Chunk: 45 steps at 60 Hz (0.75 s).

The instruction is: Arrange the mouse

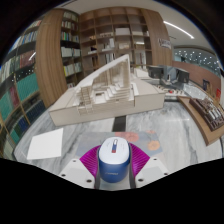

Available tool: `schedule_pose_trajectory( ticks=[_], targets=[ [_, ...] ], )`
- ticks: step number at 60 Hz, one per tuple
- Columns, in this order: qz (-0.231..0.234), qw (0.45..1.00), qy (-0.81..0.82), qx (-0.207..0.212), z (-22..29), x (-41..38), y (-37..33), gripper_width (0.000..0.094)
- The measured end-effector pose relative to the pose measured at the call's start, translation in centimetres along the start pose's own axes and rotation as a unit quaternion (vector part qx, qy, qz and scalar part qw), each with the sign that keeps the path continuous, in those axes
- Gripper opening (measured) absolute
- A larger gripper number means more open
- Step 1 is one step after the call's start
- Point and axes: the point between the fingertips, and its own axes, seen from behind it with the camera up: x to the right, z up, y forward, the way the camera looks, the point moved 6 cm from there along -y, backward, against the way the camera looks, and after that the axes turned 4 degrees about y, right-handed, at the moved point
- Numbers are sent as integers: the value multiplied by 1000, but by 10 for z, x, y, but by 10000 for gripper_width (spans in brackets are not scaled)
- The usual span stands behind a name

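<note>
Your hand-held gripper (pixel 113 172) has a white and blue mouse (pixel 112 160) between its two fingers, with the pink pads (pixel 89 161) close against both of its sides. The mouse sits over a patterned mat (pixel 128 137) on the pale tabletop (pixel 170 125). Beyond it stands a light wooden rack (pixel 108 95), and a white sheet (pixel 45 146) lies off to the left. Tall bookshelves (pixel 60 50) fill the background.

Low in the frame my tongs (pixel 113 168), with magenta pads (pixel 89 159), flank a white-and-blue mouse (pixel 112 160) on the grey marbled worktop (pixel 170 135), pale wooden shelves (pixel 108 90) above centre.
</note>
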Motion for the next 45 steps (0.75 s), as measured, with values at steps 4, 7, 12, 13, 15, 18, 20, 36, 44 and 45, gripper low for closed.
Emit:
schedule_pose_trajectory(
  ticks=[4,7,12,13,15,18,20,36,44,45],
  targets=[
    [-11,1000,-22,-18,-16,3,11,398],
    [-23,999,-35,-35,-25,8,18,452],
    [-19,998,-39,-45,-30,11,21,564],
    [-19,998,-38,-54,-32,12,21,567],
    [-19,998,-29,-57,-29,14,19,648],
    [-15,997,-12,-76,-31,17,8,853],
    [-11,997,-2,-73,-28,18,-1,852],
    [17,998,28,-57,-55,40,-137,832],
    [26,998,58,-30,-80,71,-191,836],
    [27,997,63,-24,-82,76,-196,838]
  ],
)
